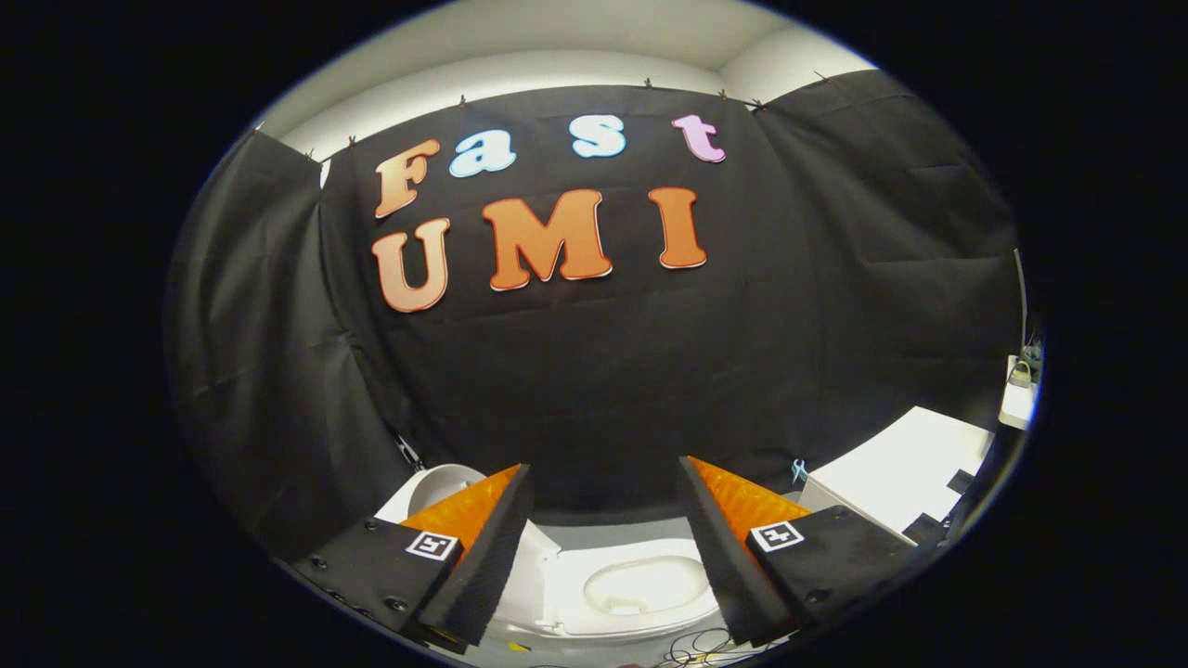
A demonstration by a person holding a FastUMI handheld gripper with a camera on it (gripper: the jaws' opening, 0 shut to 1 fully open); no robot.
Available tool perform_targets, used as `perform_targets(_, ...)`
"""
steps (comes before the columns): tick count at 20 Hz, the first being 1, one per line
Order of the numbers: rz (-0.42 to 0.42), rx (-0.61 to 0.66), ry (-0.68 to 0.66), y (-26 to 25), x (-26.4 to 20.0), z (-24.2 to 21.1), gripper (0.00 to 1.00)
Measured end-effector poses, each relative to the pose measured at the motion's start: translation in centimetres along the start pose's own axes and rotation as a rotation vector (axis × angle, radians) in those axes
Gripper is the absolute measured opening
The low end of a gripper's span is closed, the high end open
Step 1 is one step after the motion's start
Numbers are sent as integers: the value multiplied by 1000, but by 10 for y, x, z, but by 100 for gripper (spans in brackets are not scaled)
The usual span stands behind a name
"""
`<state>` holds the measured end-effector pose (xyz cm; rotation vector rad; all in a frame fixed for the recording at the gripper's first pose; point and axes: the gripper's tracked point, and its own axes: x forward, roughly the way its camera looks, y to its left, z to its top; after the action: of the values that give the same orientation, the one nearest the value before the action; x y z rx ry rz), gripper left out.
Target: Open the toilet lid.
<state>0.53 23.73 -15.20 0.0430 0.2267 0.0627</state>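
Tool [603, 547] fingers spread, empty | toilet [640, 589] below, bowl exposed

Your gripper [603, 547] sits with its jaws spread wide, nothing held between them. Both fingers [483, 566] angle inward as they reach forward, their black foam pads facing each other across the gap, with orange ribbed backing behind them. Each finger base carries a small square marker.
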Motion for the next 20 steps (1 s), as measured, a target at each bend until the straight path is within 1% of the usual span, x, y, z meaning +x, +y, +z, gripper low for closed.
perform_targets(3,-13,16,-30,-16,-6,20,99)
perform_targets(8,-24,52,-54,-27,-13,35,99)
perform_targets(20,-4,35,-52,-16,-19,31,99)
